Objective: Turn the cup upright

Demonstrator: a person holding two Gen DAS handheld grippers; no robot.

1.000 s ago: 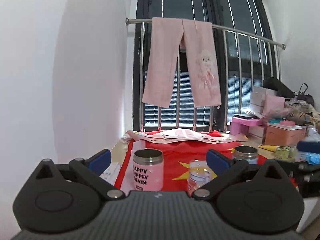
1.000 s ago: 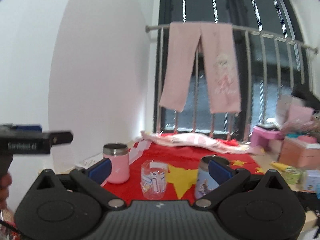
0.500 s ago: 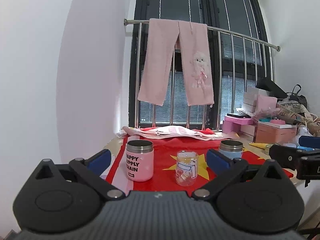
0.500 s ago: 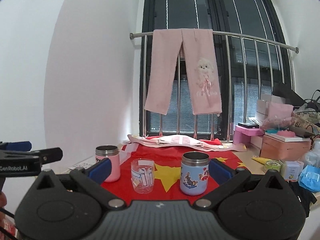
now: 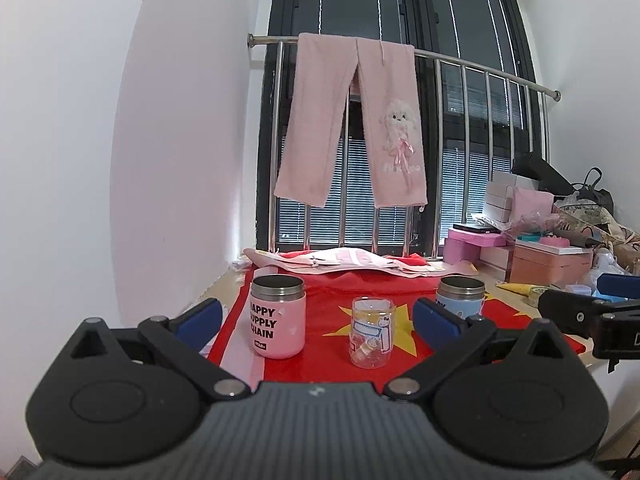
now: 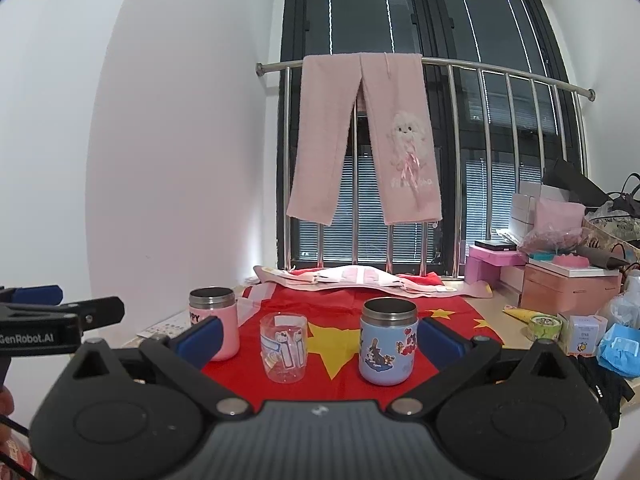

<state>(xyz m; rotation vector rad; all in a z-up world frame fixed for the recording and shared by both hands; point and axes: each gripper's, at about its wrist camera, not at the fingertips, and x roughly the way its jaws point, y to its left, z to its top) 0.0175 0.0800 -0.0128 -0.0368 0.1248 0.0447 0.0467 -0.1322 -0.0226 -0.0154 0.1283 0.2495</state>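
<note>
Hovering: left gripper spread | right gripper spread | glass cup between mugs, gaps both sides

On the bench, a cloth carries three cups in a row: insulated cup left, glass cup middle, sticker-covered cup right, with boxes farther right.

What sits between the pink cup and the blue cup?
The clear glass stands between the pink cup and the blue cup on the red cloth, apart from both; both wrist views show it.
</note>
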